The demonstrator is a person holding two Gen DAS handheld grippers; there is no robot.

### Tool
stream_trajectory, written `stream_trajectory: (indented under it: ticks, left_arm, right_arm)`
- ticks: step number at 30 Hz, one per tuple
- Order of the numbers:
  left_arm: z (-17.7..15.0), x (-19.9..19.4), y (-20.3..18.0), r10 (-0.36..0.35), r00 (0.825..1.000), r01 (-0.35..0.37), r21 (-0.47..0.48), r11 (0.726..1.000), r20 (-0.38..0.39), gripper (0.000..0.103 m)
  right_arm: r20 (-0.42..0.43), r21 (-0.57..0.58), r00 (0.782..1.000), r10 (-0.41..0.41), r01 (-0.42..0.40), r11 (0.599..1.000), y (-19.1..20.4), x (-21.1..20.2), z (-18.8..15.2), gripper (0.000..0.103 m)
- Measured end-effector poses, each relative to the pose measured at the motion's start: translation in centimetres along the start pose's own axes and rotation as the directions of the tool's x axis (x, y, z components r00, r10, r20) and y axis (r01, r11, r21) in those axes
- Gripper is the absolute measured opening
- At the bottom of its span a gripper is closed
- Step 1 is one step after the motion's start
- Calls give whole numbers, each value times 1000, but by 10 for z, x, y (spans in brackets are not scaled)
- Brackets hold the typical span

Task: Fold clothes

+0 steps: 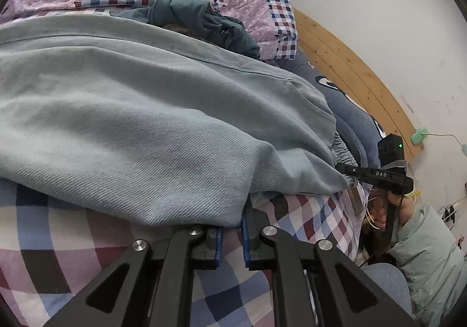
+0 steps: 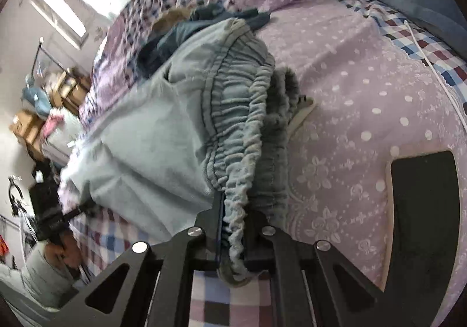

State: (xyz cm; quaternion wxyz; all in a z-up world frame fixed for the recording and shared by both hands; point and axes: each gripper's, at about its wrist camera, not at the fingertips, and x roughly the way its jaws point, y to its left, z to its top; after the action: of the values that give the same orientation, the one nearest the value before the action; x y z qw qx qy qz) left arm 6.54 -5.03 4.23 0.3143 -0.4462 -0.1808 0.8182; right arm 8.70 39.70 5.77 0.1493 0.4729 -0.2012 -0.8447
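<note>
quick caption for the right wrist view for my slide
Right gripper clamped on the gathered elastic waistband of light blue trousers lying on a lilac dotted bedspread.

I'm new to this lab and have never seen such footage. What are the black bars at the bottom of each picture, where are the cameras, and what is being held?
The black bars are hand-held two-finger grippers, one in each of a person's hands. Each carries a wide-angle camera looking along its fingers.

The left wrist view shows the left gripper closed on the edge of light blue trousers spread on a checked bedspread. The other gripper shows at its right edge.

The right wrist view shows the right gripper clamped on the trousers' gathered elastic waistband. A dark teal garment lies crumpled further up the bed, a phone beside the trousers.
</note>
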Motion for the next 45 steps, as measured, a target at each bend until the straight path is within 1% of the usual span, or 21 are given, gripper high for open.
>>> stream_trajectory:
  ticks: [4, 7, 9, 11, 14, 15, 16, 18, 20, 23, 28, 31, 33, 34, 36, 37, 38, 39, 40, 42, 45]
  left_arm:
    - [0, -2, 4, -41, 999, 41, -45, 998, -2, 16]
    - [-2, -3, 3, -79, 997, 79, -58, 995, 1, 29]
    - [-4, -5, 1, -104, 995, 104, -59, 993, 5, 47]
    - [-3, -6, -3, -122, 992, 123, -53, 991, 11, 55]
    - [0, -9, -5, -121, 992, 123, -53, 991, 32, 55]
    - [0, -10, -3, -130, 990, 132, -60, 989, 47, 54]
    - [0, -11, -3, -129, 990, 133, -63, 989, 60, 51]
    - [1, -8, -3, -93, 994, 96, -43, 994, 50, 10]
    - [2, -6, -5, -64, 997, 64, -12, 998, 39, 4]
    - [3, -7, -10, -42, 999, 40, 53, 998, 32, 1]
    - [8, -56, -22, -130, 986, 122, 83, 989, 101, 1]
    - [-1, -35, -3, -121, 993, 121, 31, 992, -11, 1]
    - [-14, -12, 4, -51, 995, 53, 21, 998, -88, 2]
    - [-16, -11, 3, -38, 996, 41, 34, 999, -82, 2]
    - [-14, -16, -2, -15, 998, 19, 59, 998, -62, 3]
    - [-13, -20, -1, -19, 998, 22, 48, 999, -54, 5]
    - [-12, -23, 2, -17, 999, 18, 29, 999, -51, 15]
    - [-12, -25, 5, -12, 999, 12, 8, 1000, -48, 33]
    - [-10, -24, 8, -28, 998, 27, -14, 1000, -47, 39]
    - [-9, -31, 12, -49, 998, 47, -52, 998, -33, 85]
    - [-9, -44, 18, -36, 999, 36, -93, 995, 8, 87]
  right_arm:
    - [-28, -5, 1000, -13, 13, 1000, -1, -2, 16, 19]
    - [-16, 24, 1000, -25, 25, 999, -9, -6, 25, 31]
    - [12, 59, 1000, -21, 20, 998, -16, -8, 32, 40]
    - [10, 68, 1000, -18, 18, 998, -17, -7, 32, 40]
    - [-3, 48, 1000, -11, 11, 999, -12, 4, 33, 35]
    - [-3, 35, 1000, -9, 9, 999, -8, 6, 34, 22]
    - [2, 25, 1000, -13, 13, 1000, -5, 6, 34, 15]
    - [10, 5, 999, -32, 32, 999, 1, 6, 34, 11]
    - [15, -12, 997, -72, 73, 997, 4, 3, 35, 8]
    - [34, -13, 991, -133, 133, 991, 6, -5, 40, 6]
    - [14, -25, 985, -173, 173, 985, 8, -14, 50, 6]
    - [-39, -35, 975, -219, 218, 975, 2, 0, 48, 7]
    - [-40, 11, 977, -211, 212, 977, -4, 1, 47, 12]
    - [-39, 22, 974, -221, 222, 975, -5, 0, 46, 13]
    - [-39, 34, 967, -250, 251, 967, -6, -3, 44, 33]
    - [-39, 37, 963, -266, 268, 963, -6, -6, 43, 35]
    - [-33, 36, 959, -281, 283, 959, -3, -9, 42, 38]
    - [-26, 35, 955, -296, 297, 954, 1, -13, 40, 39]
    - [-14, 36, 949, -314, 314, 949, 5, -18, 38, 38]
    - [14, 41, 937, -349, 349, 936, 16, -28, 33, 38]
    - [86, 69, 916, -392, 387, 919, 31, -48, 24, 38]
